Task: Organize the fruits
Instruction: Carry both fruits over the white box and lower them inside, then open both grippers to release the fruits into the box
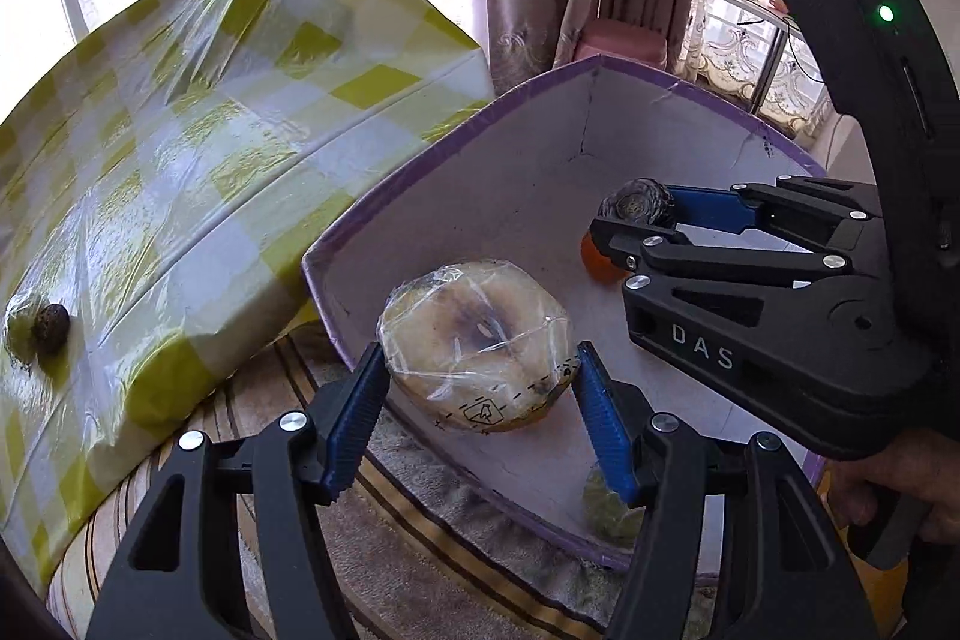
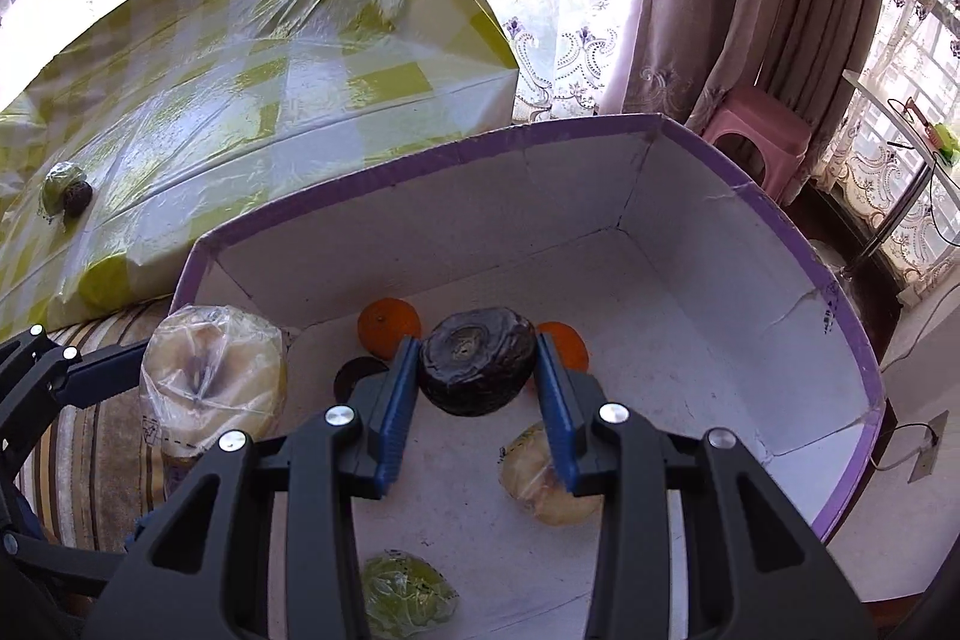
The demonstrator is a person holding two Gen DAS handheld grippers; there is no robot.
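My left gripper [image 1: 477, 379] is shut on a pale yellow fruit wrapped in plastic [image 1: 477, 346], held over the near rim of a white box with purple edges [image 1: 456, 124]. The wrapped fruit also shows in the right wrist view [image 2: 210, 376]. My right gripper [image 2: 477, 376] is shut on a dark wrinkled fruit [image 2: 477, 367] above the inside of the box [image 2: 600, 124]. In the box lie two oranges [image 2: 389, 319], a wrapped pale fruit [image 2: 540, 478], a wrapped green fruit [image 2: 408, 589] and a dark piece [image 2: 354, 376].
A table with a yellow-checked plastic cloth [image 1: 198, 148] stands to the left; a small dark fruit and a wrapped green one [image 1: 36, 328] lie on it. A striped cushion [image 1: 420, 568] lies under the box. A pink stool [image 2: 759, 130] and curtains stand behind.
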